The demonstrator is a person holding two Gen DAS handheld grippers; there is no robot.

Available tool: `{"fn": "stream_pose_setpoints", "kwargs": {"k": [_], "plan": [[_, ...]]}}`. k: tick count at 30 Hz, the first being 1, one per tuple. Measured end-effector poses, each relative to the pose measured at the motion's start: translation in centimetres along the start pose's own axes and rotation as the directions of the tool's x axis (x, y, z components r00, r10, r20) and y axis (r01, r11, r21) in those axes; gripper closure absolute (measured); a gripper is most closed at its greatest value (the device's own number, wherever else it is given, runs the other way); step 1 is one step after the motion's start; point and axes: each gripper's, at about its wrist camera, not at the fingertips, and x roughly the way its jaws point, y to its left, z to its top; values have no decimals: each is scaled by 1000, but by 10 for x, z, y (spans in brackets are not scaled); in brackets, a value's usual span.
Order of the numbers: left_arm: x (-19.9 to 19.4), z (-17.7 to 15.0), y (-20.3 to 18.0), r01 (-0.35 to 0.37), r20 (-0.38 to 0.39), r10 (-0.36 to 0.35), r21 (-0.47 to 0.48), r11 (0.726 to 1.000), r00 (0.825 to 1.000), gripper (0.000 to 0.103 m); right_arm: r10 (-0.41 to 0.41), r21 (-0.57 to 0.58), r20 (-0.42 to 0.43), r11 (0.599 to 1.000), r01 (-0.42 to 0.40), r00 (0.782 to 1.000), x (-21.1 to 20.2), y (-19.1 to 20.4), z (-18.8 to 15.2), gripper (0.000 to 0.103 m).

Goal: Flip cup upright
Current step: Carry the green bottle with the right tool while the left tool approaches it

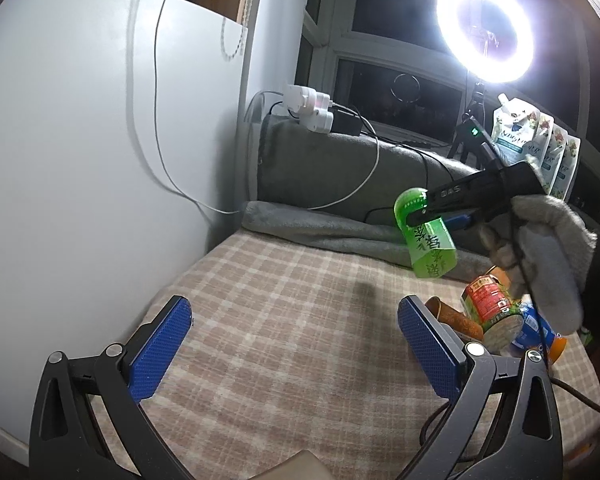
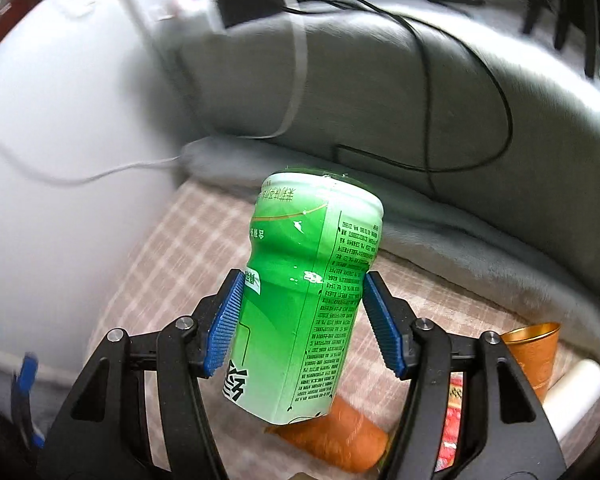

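Green plastic cup with printed label (image 2: 304, 300), shaped like a cut-down bottle, sits pinched between the blue ribbed pads (image 2: 226, 324) of the right gripper (image 2: 304, 320), which press on its two sides near mid-body. In the left wrist view the same cup (image 1: 430, 236) hangs in the air above the checked beige-and-white cloth (image 1: 268, 320), held by the right gripper (image 1: 428, 216) in a grey-gloved hand (image 1: 548, 256). The cup touches nothing but the pads.

Its long axis runs roughly along the gripper's fingers in the right wrist view, leaning a little to the right; the rounded closed end points away from the camera and the cut end comes toward it. From the left wrist view the cup is tilted, rounded end up and to the left, the other end down and to the right.

Below the cup the cloth lies bare, with a faint shadow on it. A folded grey blanket (image 1: 340, 184) borders the far edge of the cloth, a white wall (image 1: 100, 160) stands to the left, and a cluster of a red-labelled can (image 1: 490, 308), a copper-coloured metal cup (image 2: 534, 344) and an orange carrot (image 2: 340, 440) crowds the right side.

The left gripper (image 1: 296, 344) hovers low over the near cloth, its blue pads spread wide apart and holding nothing.
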Motion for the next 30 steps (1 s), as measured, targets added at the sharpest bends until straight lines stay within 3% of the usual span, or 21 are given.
{"fn": "stream_pose_setpoints", "kwargs": {"k": [5,10,13,18,23,27,30], "plan": [[-6,1,-3,6,5,-6,12,1000,1000,1,13,-133,-25,991,-16,1000,-19,20,-23,40],[-11,2,-8,20,1,-20,26,999,1000,1,3,-287,-70,958,-23,998,-32,36,-65,40],[-12,0,-9,29,-9,-29,27,999,1000,1,-17,-402,-97,915,-24,995,-36,46,-97,40],[-12,-4,-13,43,-32,-43,27,999,999,1,-76,-612,-163,790,-40,984,-31,67,-153,40],[-11,-6,-17,51,-44,-50,24,998,998,1,-132,-714,-222,696,-69,966,-12,78,-185,40],[-12,-7,-18,55,-51,-53,34,998,997,1,-132,-743,-249,662,-102,960,-2,84,-194,39],[-10,-7,-16,71,-65,-68,44,996,996,1,-124,-738,-275,662,-127,953,4,84,-195,39]]}}
